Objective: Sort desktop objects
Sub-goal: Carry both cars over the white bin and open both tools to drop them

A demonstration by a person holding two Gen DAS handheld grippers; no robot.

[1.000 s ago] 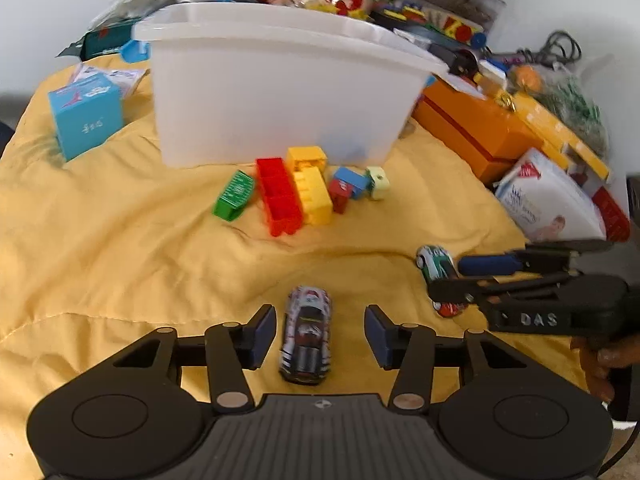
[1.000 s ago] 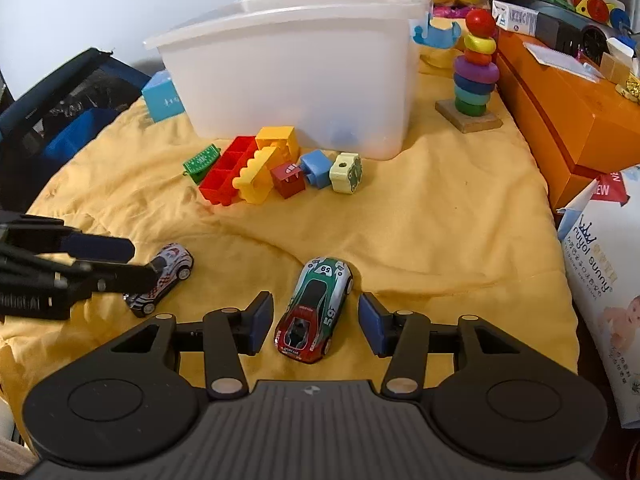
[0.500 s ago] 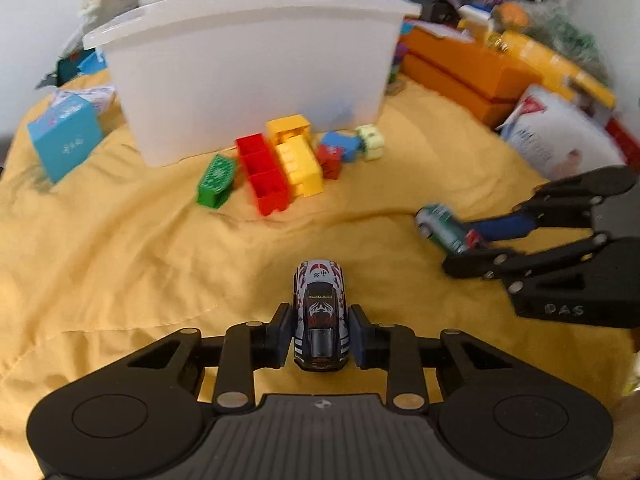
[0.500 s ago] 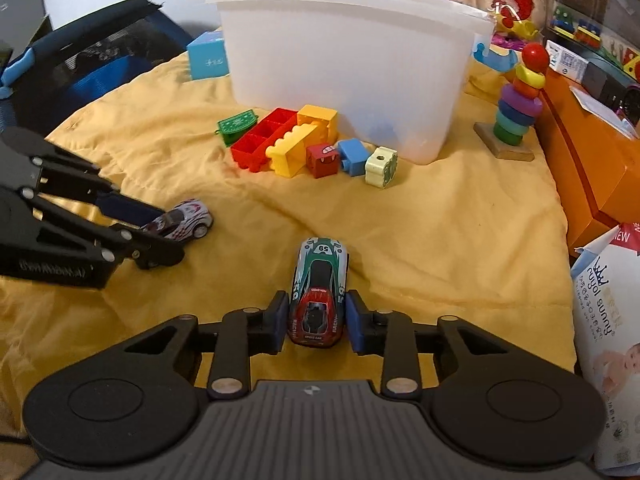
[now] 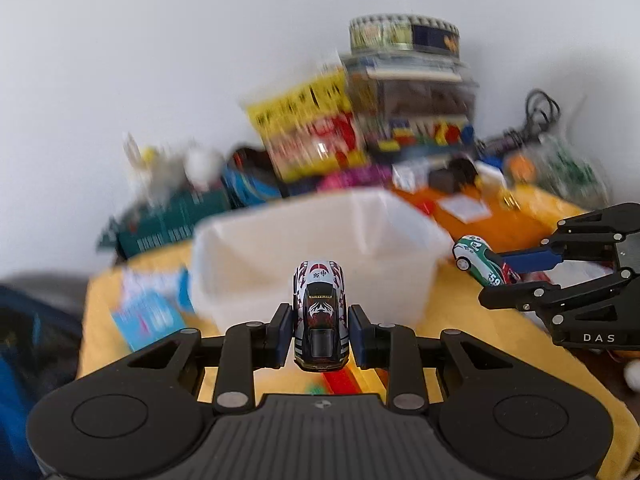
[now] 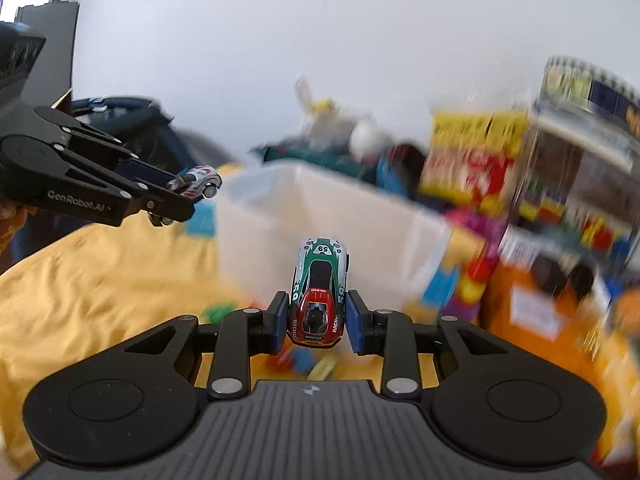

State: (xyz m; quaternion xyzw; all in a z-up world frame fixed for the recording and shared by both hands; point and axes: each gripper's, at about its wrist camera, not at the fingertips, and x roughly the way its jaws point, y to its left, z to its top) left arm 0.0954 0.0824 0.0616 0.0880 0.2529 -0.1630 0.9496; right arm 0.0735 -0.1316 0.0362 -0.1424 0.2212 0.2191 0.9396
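Note:
My left gripper (image 5: 320,330) is shut on a white and black toy car (image 5: 319,316), held in the air in front of the white plastic bin (image 5: 256,264). My right gripper (image 6: 318,322) is shut on a green and red toy car numbered 59 (image 6: 320,292), also lifted, facing the same white bin (image 6: 272,224). In the left wrist view the right gripper (image 5: 508,272) shows at the right with its green car (image 5: 478,258). The right wrist view has the left gripper (image 6: 176,190) at the left with the white car (image 6: 198,186).
The yellow cloth (image 6: 80,280) covers the table. Coloured building blocks (image 6: 304,364) lie below the grippers near the bin's front. An orange box (image 5: 480,220) stands right of the bin, a blue carton (image 5: 148,316) left of it. Blurred packages and toys (image 5: 316,136) pile behind.
Both grippers closed on their cars on the cloth, then lifted them up and toward the white bin. The views now tilt upward and are blurred by motion.

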